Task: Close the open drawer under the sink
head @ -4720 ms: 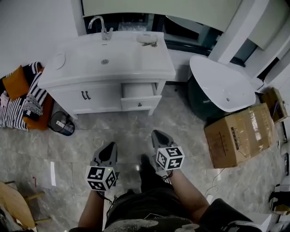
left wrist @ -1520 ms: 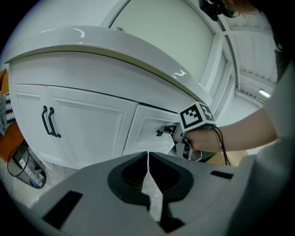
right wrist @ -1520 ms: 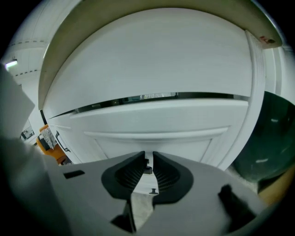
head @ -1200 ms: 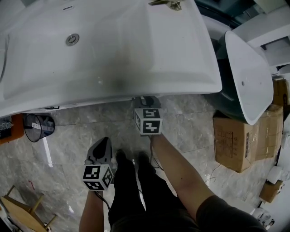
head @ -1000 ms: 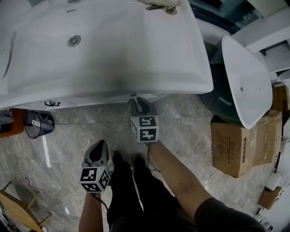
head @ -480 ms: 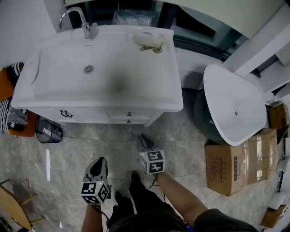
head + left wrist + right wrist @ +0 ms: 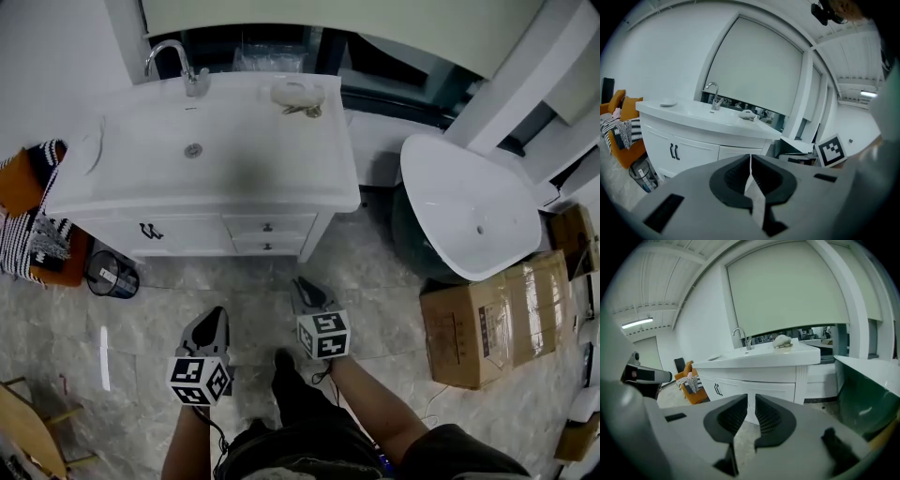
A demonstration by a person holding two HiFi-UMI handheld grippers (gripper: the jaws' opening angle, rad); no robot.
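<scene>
The white vanity [image 7: 202, 150] stands ahead of me, its basin and tap on top. Under the counter at the right, the two small drawer fronts [image 7: 268, 235] lie flush with the cabinet face; the same drawers [image 7: 771, 391] show beyond the right gripper. My left gripper [image 7: 217, 317] hangs over the floor tiles well short of the cabinet, its jaws shut with nothing in them. My right gripper [image 7: 302, 284] points at the drawers from a short way off; its jaws stand barely apart and hold nothing. Neither gripper touches the cabinet.
A small waste bin [image 7: 112, 276] sits on the floor left of the cabinet, next to an orange seat with striped cloth [image 7: 37, 220]. To the right are a white tub on a dark base [image 7: 464, 208] and a cardboard box [image 7: 492, 317]. A wooden chair [image 7: 28, 427] is at bottom left.
The drawer that stood open earlier is now flush. In the last second the right gripper drew back from under the counter edge, both grippers rose, and the view pulled away from the vanity.
</scene>
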